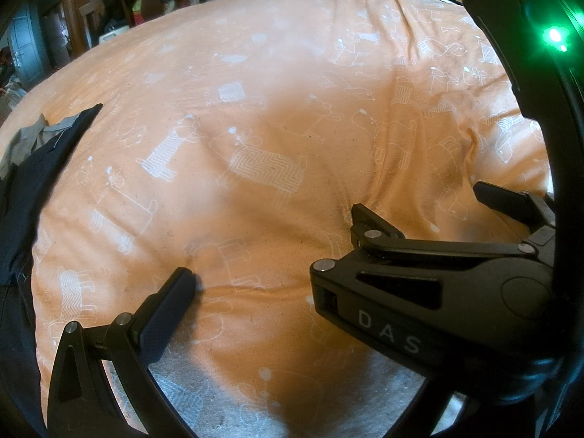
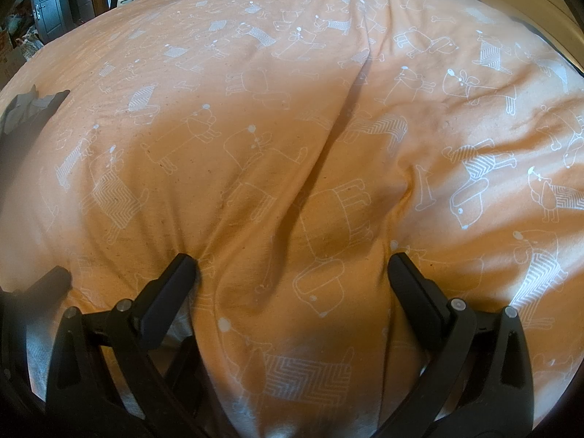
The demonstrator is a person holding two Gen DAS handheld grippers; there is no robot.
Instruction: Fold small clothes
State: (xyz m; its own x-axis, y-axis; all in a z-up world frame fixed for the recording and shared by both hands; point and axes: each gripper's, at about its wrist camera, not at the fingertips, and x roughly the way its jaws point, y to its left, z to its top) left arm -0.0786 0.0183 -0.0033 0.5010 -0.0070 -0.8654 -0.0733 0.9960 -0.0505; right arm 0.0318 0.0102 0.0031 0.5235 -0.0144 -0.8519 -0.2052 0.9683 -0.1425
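The right gripper [image 2: 292, 266] stands spread wide, its two black fingers [image 2: 175, 277] resting their tips on the orange bedcover [image 2: 292, 146] with nothing between them but the cloth. Just ahead of the gap a long crease in the cover runs away from the gripper, leaning slightly right.

The left gripper [image 1: 277, 266] has only one finger [image 1: 171, 303] plainly showing in its own view, low on the left, its tip touching the cover; the other side is hidden behind the right gripper's body, which crosses in from the right, so I cannot tell how far it is spread. That body carries the white letters "DAS" — the only writing that can be read. Above it, on the black housing at the right edge, a green light [image 1: 554, 34] glows.

The cover bears white outline drawings of dogs, some filled with a zigzag pattern, and small bones.

Well off to the far left of both grippers lie the small clothes [image 1: 40, 168] — a dark navy piece with a grey one under its far end. Their long axis runs away from the grippers, with a pointed corner aimed ahead and to the right. Neither gripper touches them.

Beyond the bed's far edge stands dim, cluttered furniture [image 1: 33, 43].
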